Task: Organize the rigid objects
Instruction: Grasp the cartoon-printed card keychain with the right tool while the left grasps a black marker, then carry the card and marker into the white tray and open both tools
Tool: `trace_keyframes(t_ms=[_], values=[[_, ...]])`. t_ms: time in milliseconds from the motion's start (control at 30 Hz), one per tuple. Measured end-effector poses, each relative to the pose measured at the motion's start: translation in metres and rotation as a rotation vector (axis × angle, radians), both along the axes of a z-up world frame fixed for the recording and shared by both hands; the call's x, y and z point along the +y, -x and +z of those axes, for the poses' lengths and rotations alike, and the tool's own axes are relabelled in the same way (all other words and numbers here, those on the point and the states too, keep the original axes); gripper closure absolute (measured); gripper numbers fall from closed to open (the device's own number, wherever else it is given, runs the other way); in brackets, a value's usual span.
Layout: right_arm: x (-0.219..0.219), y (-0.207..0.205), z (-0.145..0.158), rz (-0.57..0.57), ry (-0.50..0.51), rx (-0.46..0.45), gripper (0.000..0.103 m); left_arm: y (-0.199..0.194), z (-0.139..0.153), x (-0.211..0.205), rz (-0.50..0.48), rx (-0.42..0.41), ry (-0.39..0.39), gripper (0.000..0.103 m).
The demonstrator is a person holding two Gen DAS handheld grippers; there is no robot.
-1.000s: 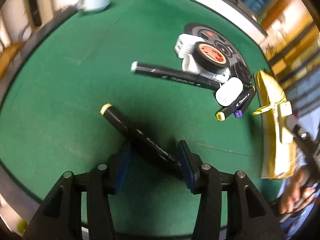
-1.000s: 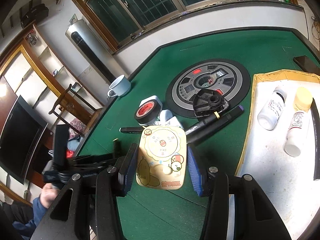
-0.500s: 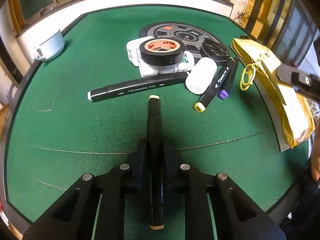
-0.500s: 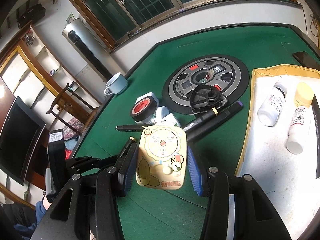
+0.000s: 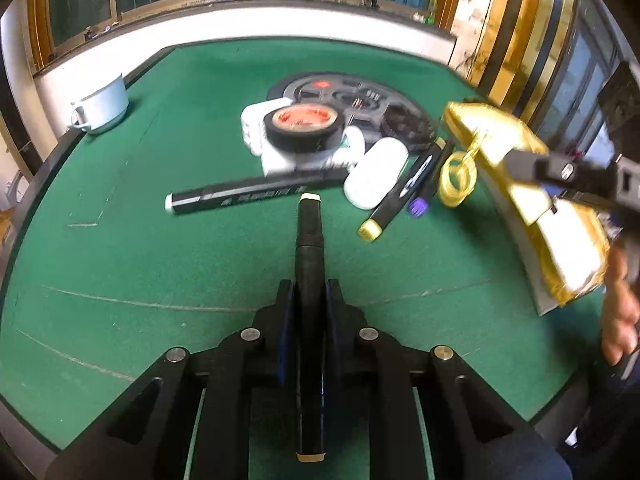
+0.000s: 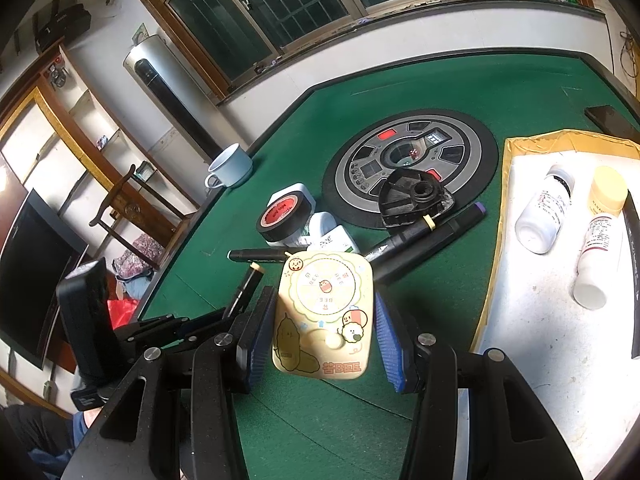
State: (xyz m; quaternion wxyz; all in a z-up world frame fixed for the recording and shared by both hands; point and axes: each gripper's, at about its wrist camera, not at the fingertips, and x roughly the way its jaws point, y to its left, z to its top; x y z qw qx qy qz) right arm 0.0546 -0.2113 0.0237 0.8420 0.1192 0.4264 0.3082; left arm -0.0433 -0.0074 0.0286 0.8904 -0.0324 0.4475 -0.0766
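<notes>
The left gripper (image 5: 309, 300) is clamping its jaws tight on a black marker with cream end caps (image 5: 308, 248), which is pointing straight up the middle of the left wrist frame, raised over the green felt table (image 5: 120, 264). Just above its tip, a second black marker with a white cap (image 5: 248, 194) is lying crosswise on the felt. Behind that, a roll of black tape with a red core (image 5: 304, 126) is sitting on white boxes at the frame's centre top.

In the right wrist frame, the right gripper (image 6: 320, 328) is holding a cream cartoon-printed plastic toy card (image 6: 324, 312) between its blue pads (image 6: 386, 344), low in the centre. At the right edge, two white bottles (image 6: 546, 208) are lying on a white tray with a yellow border (image 6: 532, 320). A pale blue mug (image 6: 232, 168) is standing at upper left.
</notes>
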Motion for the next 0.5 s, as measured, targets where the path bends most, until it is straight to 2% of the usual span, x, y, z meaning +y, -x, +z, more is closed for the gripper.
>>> trace_keyframes(t_ms=[333, 500], values=[[-0.016, 0.000, 0.014, -0.036, -0.039, -0.037, 0.060, -0.006, 0.019, -0.022, -0.051, -0.035, 0.114, 0.090], [-0.042, -0.002, 0.026, -0.100, -0.066, -0.068, 0.060, -0.011, 0.033, -0.049, -0.108, -0.060, 0.127, 0.090]])
